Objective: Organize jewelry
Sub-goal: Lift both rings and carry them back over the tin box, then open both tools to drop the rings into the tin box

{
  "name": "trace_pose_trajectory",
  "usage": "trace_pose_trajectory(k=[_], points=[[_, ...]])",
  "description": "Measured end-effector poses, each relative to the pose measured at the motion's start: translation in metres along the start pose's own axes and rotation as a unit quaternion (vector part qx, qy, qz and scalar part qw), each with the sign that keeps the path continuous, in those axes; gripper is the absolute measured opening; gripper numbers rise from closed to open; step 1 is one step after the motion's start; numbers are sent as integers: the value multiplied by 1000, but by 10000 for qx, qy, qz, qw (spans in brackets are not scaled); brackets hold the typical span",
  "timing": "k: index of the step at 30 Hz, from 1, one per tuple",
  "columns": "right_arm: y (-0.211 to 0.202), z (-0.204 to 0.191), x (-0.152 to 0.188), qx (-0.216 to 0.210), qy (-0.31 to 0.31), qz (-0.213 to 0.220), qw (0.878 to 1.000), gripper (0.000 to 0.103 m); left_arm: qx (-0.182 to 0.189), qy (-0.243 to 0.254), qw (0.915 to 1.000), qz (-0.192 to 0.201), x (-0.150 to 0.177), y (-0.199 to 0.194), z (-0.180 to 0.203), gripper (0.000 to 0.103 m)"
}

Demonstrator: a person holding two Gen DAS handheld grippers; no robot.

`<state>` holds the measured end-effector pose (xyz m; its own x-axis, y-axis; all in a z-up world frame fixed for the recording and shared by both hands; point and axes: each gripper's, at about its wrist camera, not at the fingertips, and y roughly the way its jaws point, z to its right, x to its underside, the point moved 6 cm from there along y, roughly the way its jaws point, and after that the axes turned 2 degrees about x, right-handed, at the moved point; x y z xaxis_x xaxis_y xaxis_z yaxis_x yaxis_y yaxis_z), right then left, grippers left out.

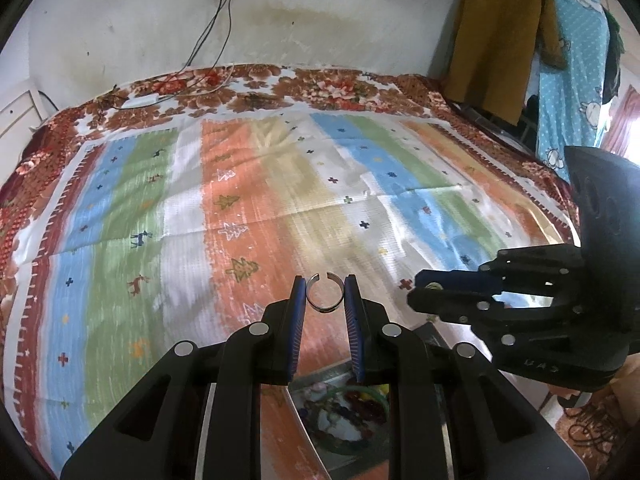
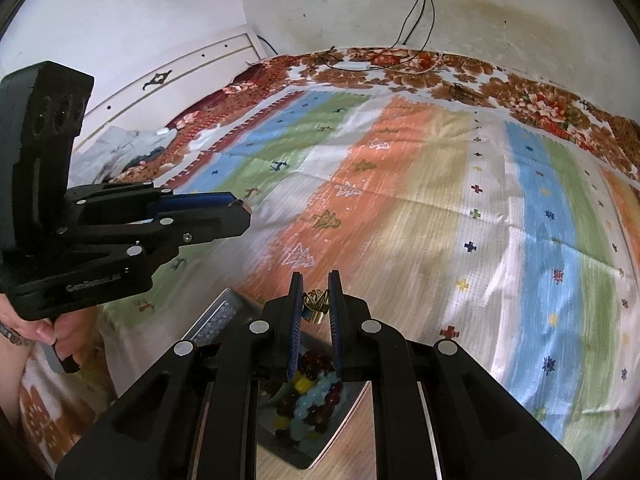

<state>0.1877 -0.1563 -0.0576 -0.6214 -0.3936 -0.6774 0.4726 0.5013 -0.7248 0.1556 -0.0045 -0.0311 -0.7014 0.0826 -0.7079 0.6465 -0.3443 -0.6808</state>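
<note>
Left gripper (image 1: pixel 325 294) clamped on an open silver ring (image 1: pixel 325 293), dead centre of its own view. Right gripper (image 2: pixel 316 304) pinching a gold ring (image 2: pixel 316 307), unreadable from the left at 3 o'clock. Beads in tray (image 2: pixel 224 314) at 6 o'clock, sharper from the right.

I'm over a bed (image 1: pixel 132 264) spread with a striped cloth (image 1: pixel 248 184) of trees and deer; floral blanket (image 1: pixel 328 88) along the far edge, cables (image 1: pixel 192 88) trailing there, and a metal tray (image 2: pixel 224 312) of beads near me.
</note>
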Motion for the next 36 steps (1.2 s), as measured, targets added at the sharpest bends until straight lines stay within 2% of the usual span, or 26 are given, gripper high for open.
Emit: trace_pose_trajectory(k=[20,22,23,24,32,36], points=[[-17,-17,31,-152,48,-121,9998,13,103,-106,9999,-74,28,-17,19,19],[-16,-18,32,-137,29,-148,9998,17,170,-171,9996,-153,30,-16,19,28],[-17,-18,34,-88,3,-146,9999,27,173,-209,9995,-150,30,-16,18,35],[-18,-18,35,-83,-4,-145,9999,36,151,-225,9996,-129,30,-17,17,35],[-27,-17,42,-67,15,-112,9999,44,86,-432,9990,-58,31,-23,9,42],[-36,-13,48,70,24,-56,10000,50,140,-504,9986,-6,35,-31,8,57]])
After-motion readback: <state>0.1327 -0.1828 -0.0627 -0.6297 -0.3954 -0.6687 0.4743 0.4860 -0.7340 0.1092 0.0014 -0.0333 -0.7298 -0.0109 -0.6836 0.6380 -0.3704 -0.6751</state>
